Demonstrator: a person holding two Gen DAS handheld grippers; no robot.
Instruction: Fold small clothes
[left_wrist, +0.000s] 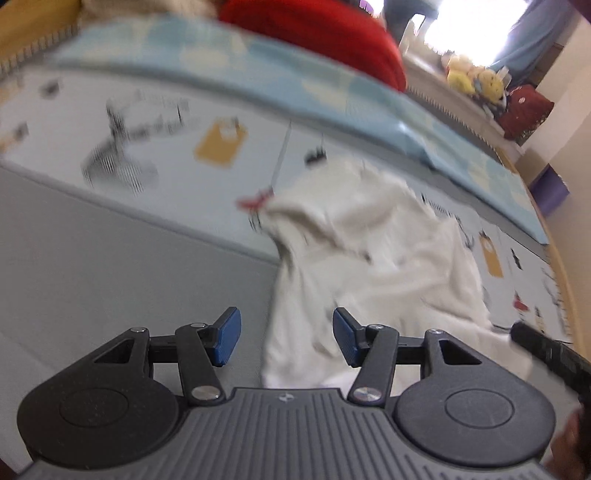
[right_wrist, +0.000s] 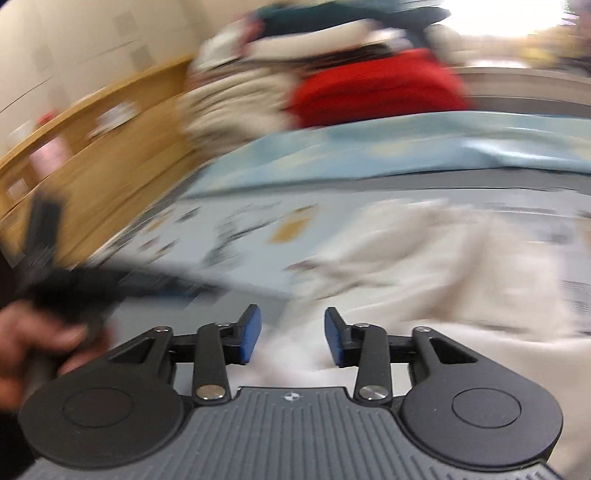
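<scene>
White and crumpled, the soft cotton garment (left_wrist: 373, 266) is lying in a loose heap on the pale printed play mat (left_wrist: 110, 122), right of centre in the left wrist view and toward the near edge. No crease or tidy fold is showing yet, so the folding is looking barely begun: the cloth is still needing to be spread flat before any fold can be made.

At the left, the left gripper (left_wrist: 286, 338) is hovering over the garment's near left edge, its jaws spread with nothing pinched between them. Further right, the right gripper (right_wrist: 292, 338) is hanging above the same white cloth (right_wrist: 443, 266), jaws partly spread and empty.

Beyond the mat, a light blue sheet (left_wrist: 258, 62) and a red cushion (left_wrist: 317, 37) are sitting at the far side, untouched.
</scene>
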